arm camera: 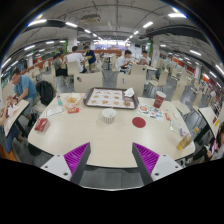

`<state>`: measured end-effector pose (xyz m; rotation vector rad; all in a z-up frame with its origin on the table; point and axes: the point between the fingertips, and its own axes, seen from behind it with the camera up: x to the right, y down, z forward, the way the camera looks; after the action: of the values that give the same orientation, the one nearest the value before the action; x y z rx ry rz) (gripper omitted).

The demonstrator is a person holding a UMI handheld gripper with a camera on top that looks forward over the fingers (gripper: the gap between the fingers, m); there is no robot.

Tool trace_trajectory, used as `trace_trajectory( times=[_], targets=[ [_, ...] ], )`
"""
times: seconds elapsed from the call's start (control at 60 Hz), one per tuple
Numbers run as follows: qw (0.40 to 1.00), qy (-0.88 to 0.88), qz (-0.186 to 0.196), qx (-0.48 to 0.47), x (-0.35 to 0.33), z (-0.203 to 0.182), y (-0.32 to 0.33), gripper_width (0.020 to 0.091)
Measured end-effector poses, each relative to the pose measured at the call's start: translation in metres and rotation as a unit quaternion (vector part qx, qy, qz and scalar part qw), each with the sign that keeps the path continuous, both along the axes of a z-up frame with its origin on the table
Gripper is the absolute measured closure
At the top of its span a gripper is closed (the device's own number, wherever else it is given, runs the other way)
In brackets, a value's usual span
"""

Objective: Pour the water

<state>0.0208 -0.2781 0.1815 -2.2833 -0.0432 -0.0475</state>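
Fingers of your gripper stand spread apart, magenta pads facing inward, gripping nothing, hovering over the near edge of the pale round table. Take the white ribbed cup as your landmark: it sits upright near the table's middle, ahead of your fingers and well apart from them. Just beyond the cup lies a dark tray of small items. Beside the cup, on your right, lies a red disc; further right stands a red cup. People sit at tables far beyond the cup.
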Motion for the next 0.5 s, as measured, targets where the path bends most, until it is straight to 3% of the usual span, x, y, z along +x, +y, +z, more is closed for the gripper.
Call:
trace_trajectory(
  times=[0.283, 0.5],
  targets=[
    [1.0, 0.013, -0.008, 0.0, 0.07, -0.008, -0.004, 0.0251],
    [1.0, 0.012, -0.01, 0.001, 0.17, -0.048, -0.013, 0.025]
  ],
)
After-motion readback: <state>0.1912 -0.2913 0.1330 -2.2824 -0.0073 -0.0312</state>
